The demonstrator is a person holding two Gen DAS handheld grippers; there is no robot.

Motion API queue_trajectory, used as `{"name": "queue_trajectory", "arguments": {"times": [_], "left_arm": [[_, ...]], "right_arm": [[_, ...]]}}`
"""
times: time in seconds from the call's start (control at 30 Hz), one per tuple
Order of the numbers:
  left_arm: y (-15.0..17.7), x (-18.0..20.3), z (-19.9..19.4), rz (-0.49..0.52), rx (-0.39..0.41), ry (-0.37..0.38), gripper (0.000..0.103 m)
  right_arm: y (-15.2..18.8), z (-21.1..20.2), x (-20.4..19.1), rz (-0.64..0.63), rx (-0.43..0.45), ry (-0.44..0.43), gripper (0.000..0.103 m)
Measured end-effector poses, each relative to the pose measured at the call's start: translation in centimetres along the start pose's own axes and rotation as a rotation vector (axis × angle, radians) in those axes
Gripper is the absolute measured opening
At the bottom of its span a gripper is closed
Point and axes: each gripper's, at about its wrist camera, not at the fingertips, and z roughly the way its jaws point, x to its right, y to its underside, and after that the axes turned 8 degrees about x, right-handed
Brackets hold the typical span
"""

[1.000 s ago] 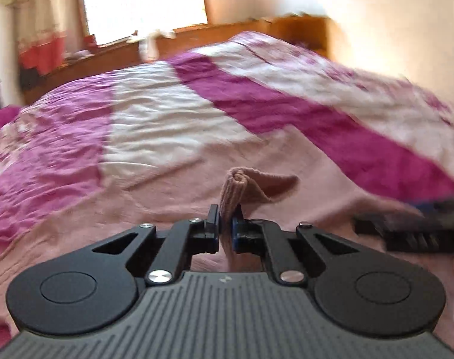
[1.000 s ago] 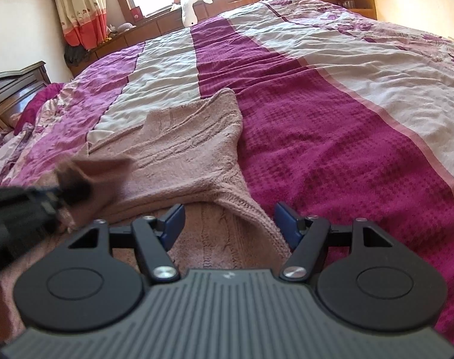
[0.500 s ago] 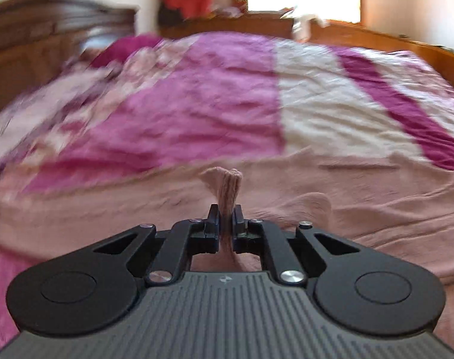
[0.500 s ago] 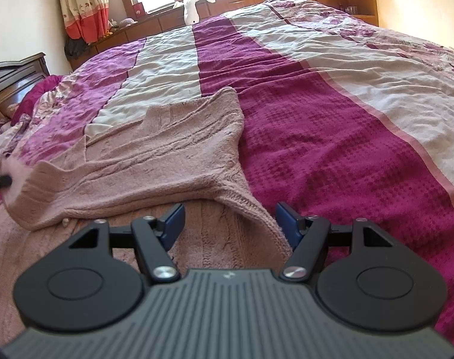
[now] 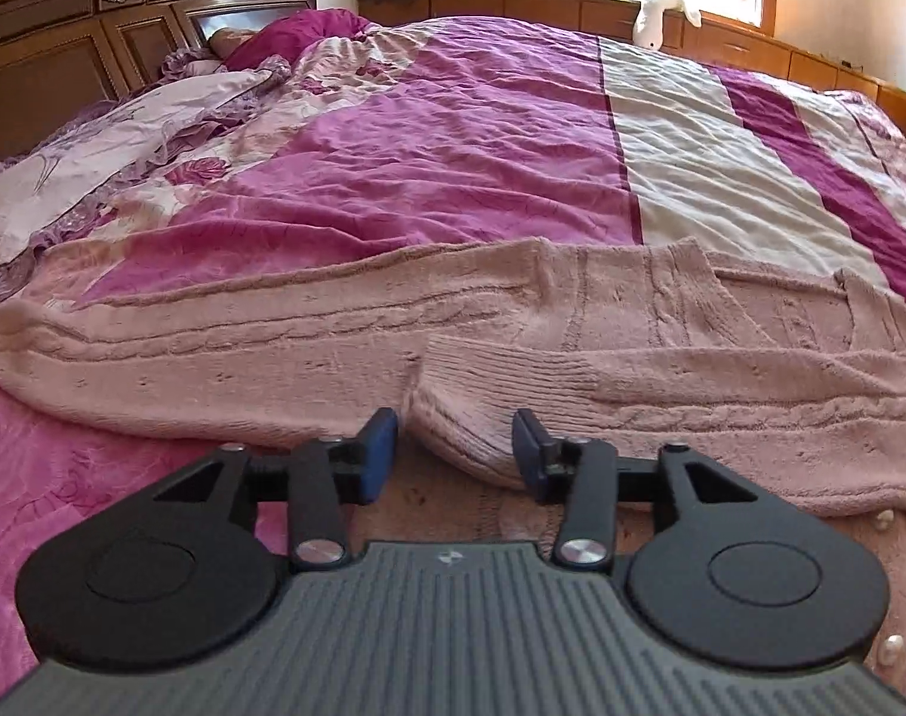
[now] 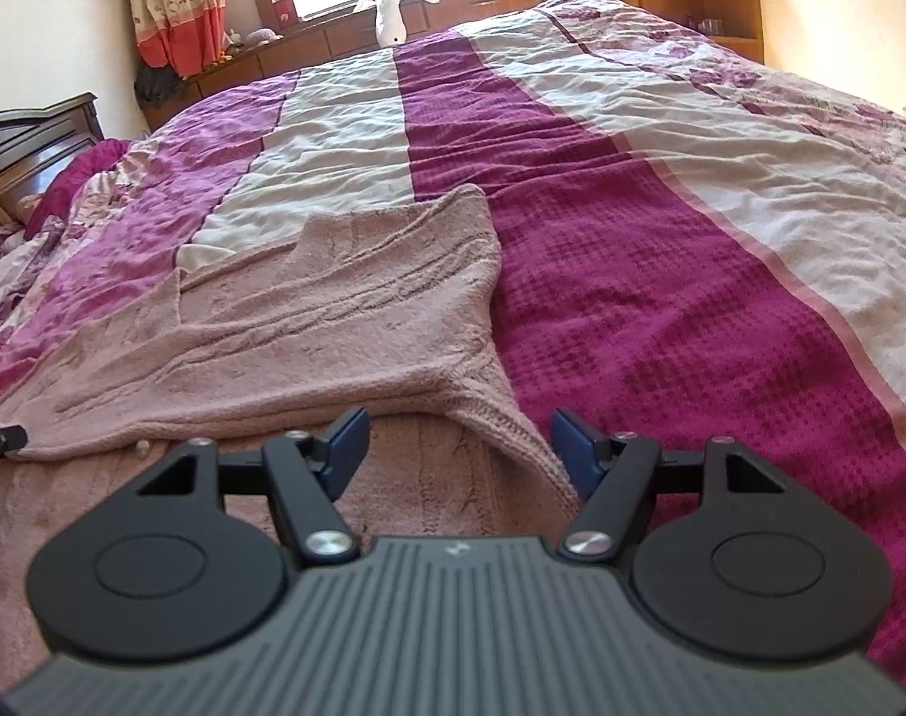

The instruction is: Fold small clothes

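Left wrist view first: my left claw [image 5: 453, 453] now stands with its blue pads spread wide and nothing between them, where half a second ago it was pinched tight on the pink sweater's cuff. That cuff [image 5: 483, 417] now lies just ahead of the pads, dropped across the sweater [image 5: 572, 322] body, so I judge this sleeve fold is laid and let go. From the right wrist view, my right claw [image 6: 456, 447] is equally wide apart and empty, as it was a second ago, hovering low over the ribbed edge [image 6: 512, 435] of the knit, which runs between its pads without being gripped. Next, I reckon, comes the other sleeve or folding the body over. The sweater rests flat on a bedspread [image 6: 662, 250] striped magenta, cream and purple, soft and rumpled. Beyond are a dark wooden headboard [image 5: 125, 18], a pillow [image 5: 95, 149], a white plush toy [image 6: 393, 6] on the window ledge, and red-hemmed curtains [image 6: 172, 6].
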Motion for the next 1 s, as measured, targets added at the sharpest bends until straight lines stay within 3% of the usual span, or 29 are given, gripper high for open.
{"name": "queue_trajectory", "arguments": {"times": [0.57, 1.0], "left_arm": [[-0.8, -2.2, -2.1, -0.007, -0.069, -0.031, 0.059], [-2.2, -6.6, -4.7, -0.086, -0.11, -0.102, 0.06]], "right_arm": [[-1.0, -0.7, -2.1, -0.054, 0.029, -0.02, 0.069], [-1.8, -2.5, -4.9, -0.077, 0.029, -0.115, 0.069]]}}
